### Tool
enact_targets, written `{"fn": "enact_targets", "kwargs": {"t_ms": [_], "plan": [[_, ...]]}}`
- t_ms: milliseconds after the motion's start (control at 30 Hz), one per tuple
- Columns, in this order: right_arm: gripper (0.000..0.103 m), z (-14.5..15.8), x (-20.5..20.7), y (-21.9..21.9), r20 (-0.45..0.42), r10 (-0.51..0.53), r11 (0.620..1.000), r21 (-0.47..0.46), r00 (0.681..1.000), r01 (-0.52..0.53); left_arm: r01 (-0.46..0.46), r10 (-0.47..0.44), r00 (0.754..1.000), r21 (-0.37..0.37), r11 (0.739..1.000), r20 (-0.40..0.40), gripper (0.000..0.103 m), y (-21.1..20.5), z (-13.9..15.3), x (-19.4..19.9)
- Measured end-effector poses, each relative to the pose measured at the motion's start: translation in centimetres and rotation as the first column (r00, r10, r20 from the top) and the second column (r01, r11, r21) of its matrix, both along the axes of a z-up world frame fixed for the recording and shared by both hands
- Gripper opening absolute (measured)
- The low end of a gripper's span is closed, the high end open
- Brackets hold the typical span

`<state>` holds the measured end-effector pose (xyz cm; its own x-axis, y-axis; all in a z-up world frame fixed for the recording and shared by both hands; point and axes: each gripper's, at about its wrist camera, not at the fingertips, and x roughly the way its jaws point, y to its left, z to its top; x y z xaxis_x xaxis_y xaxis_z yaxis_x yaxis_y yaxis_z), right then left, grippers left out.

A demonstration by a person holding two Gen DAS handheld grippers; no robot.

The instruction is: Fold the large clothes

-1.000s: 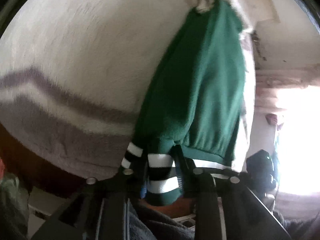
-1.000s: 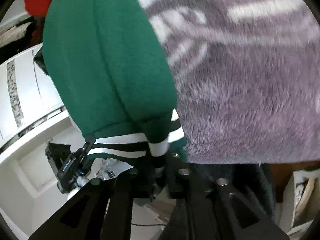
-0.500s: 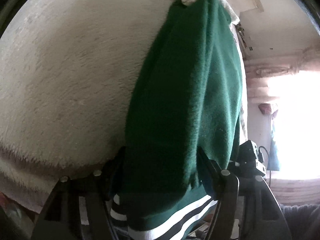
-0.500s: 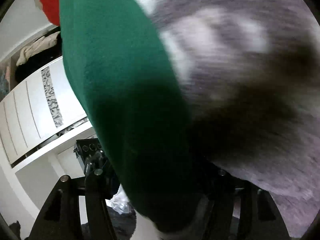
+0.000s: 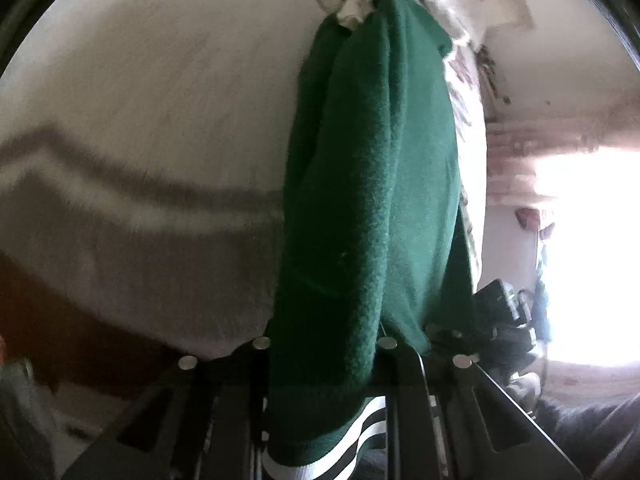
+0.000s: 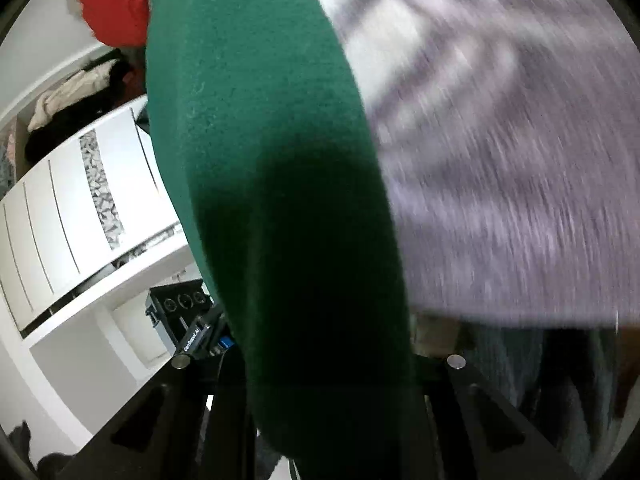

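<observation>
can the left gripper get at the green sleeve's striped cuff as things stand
Probably yes. In the left wrist view the green sleeve already hangs between the left gripper fingers, and its striped cuff sits further back between them. Nothing blocks it.

White wardrobe (image 6: 60,208), bright window (image 5: 588,248)

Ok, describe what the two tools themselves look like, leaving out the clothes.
Both are matte black. The left tool has flat angular fingers with round silver bolt heads and triangular cut-outs. The right tool looks the same, though less of it shows. No cables, markings or sleeves visible.
</observation>
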<state>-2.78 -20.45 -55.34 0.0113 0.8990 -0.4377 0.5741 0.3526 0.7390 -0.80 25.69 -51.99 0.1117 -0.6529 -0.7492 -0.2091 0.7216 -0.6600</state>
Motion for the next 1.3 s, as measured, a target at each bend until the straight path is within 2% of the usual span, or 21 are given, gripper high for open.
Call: {"fn": "enact_targets", "kwargs": {"t_ms": [100,200,233,333,467,567,633,767,867,900,933,967,1000,1033,1100,1133,1167,1200,1233,1267,1300], "plan": [[0.019,1.3,-0.1,-1.1,-0.043,-0.014,0.998,0.062,0.999,0.016,-0.058,0.056,0.998,-0.048,0.997,-0.037,0.015,-0.5,2.4,1.7],[0.019,3.5,1.8,-1.7,-0.018,-0.015,0.995,0.1,1.0,0.016,-0.074,0.071,0.997,-0.106,0.992,-0.034,0.015,-0.6,4.6,4.8],[0.019,4.1,2.4,-3.1,-0.007,-0.014,0.994,0.113,1.0,0.015,-0.083,0.079,0.996,-0.133,0.988,-0.036,0.015,-0.8,5.2,5.9],[0.019,7.0,5.8,-3.1,0.038,-0.035,0.989,0.145,0.999,0.029,-0.11,0.107,0.994,-0.212,0.971,-0.028,0.015,-0.8,6.6,10.0],[0.019,9.8,12.1,-4.9,0.081,-0.079,0.986,0.153,0.994,0.066,-0.129,0.133,0.991,-0.257,0.958,-0.004,0.015,-1.1,7.8,16.8],[0.019,10.8,17.6,-5.5,0.114,-0.103,0.989,0.121,0.988,0.089,-0.111,0.123,0.992,-0.229,0.967,0.038,0.015,-2.9,8.2,22.3],[0.019,10.7,21.7,-5.8,0.116,-0.13,0.988,0.1,0.985,0.119,-0.111,0.122,0.992,-0.222,0.969,0.034,0.015,-3.3,7.3,26.4],[0.022,8.4,29.9,-6.9,0.049,-0.195,0.978,0.08,0.98,0.191,-0.133,0.123,0.991,-0.227,0.965,-0.06,0.017,-4.2,3.3,33.8],[0.031,5.6,35.2,-8.4,-0.043,-0.233,0.969,0.077,0.972,0.236,-0.185,0.132,0.972,-0.287,0.94,-0.195,0.023,-4.0,-0.2,37.5],[0.038,5.1,36.6,-9.0,-0.066,-0.248,0.964,0.086,0.966,0.253,-0.213,0.137,0.959,-0.311,0.926,-0.247,0.024,-3.9,-1.4,38.5],[0.044,4.5,37.8,-9.4,-0.096,-0.279,0.951,0.112,0.956,0.289,-0.232,0.139,0.95,-0.335,0.913,-0.28,0.029,-3.6,-2.0,38.8],[0.059,4.2,38.8,-9.9,-0.118,-0.311,0.934,0.143,0.943,0.326,-0.253,0.137,0.942,-0.378,0.891,-0.307,0.034,-3.4,-2.5,39.2],[0.07,4.2,39.3,-10.1,-0.127,-0.329,0.925,0.154,0.936,0.347,-0.267,0.136,0.938,-0.412,0.871,-0.319,0.036,-3.2,-2.7,39.4],[0.073,4.5,40.1,-10.8,-0.119,-0.352,0.918,0.15,0.928,0.367,-0.281,0.147,0.937,-0.435,0.855,-0.318,0.038,-2.8,-2.7,39.6],[0.077,5.4,42.2,-11.8,-0.074,-0.375,0.911,0.152,0.924,0.382,-0.318,0.179,0.933,-0.484,0.815,-0.313,0.044,-1.9,-2.5,39.7],[0.078,5.9,42.8,-12.3,-0.055,-0.386,0.908,0.155,0.921,0.39,-0.329,0.193,0.932,-0.493,0.805,-0.307,0.048,-1.6,-2.4,39.7],[0.078,6.6,42.9,-12.9,-0.022,-0.396,0.908,0.14,0.918,0.395,-0.327,0.207,0.936,-0.491,0.808,-0.283,0.049,-1.2,-2.3,39.7],[0.078,7.4,43.0,-13.5,0.017,-0.389,0.916,0.111,0.921,0.385,-0.305,0.217,0.949,-0.478,0.824,-0.231,0.049,-0.8,-1.7,39.6],[0.078,8.2,42.6,-14.3,0.064,-0.365,0.931,0.052,0.929,0.362,-0.279,0.213,0.958,-0.452,0.847,-0.193,0.049,-0.5,-1.1,39.3],[0.078,9.1,42.5,-14.9,0.11,-0.338,0.939,-0.024,0.935,0.343,-0.232,0.197,0.972,-0.395,0.889,-0.127,0.05,-0.3,0.2,38.9],[0.078,10.2,42.2,-15.4,0.164,-0.288,0.945,-0.112,0.944,0.308,-0.2,0.185,0.98,-0.35,0.915,-0.077,0.05,-0.4,1.1,39.0]]}}
